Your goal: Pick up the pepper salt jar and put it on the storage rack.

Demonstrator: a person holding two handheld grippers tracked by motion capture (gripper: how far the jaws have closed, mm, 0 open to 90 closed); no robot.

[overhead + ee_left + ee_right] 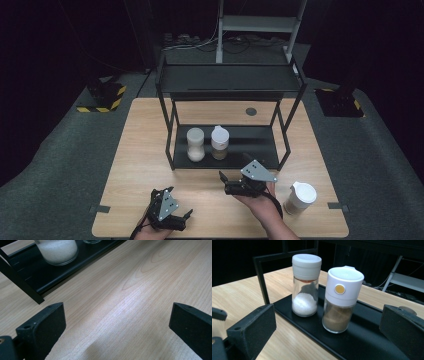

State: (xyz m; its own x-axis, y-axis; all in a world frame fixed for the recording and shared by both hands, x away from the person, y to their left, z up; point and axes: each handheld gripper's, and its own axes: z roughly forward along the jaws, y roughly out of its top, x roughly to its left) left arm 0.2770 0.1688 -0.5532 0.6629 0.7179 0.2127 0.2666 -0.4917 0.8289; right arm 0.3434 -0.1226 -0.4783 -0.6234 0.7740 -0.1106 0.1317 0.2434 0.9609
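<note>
Two glass jars stand side by side on the lower shelf of a black rack (pixel 260 150). The left jar (pixel 195 144) (pixel 305 285) holds white grains under a white cap; its base also shows in the left gripper view (pixel 58 251). The right jar (pixel 219 142) (pixel 340 300) holds brown powder under a white lid with a yellow dot. My right gripper (pixel 234 167) (pixel 329 315) is open, just in front of the shelf and facing both jars. My left gripper (pixel 179 202) (pixel 117 315) is open over bare wood near the table's front edge.
A third white-lidded jar (pixel 300 198) stands on the wooden table (pixel 145 150) at the front right, beside the person's right hand. The rack's upper shelf (pixel 230 77) overhangs the jars, and its black posts (pixel 167 135) frame the lower shelf. A round grommet (pixel 251 111) sits behind the rack.
</note>
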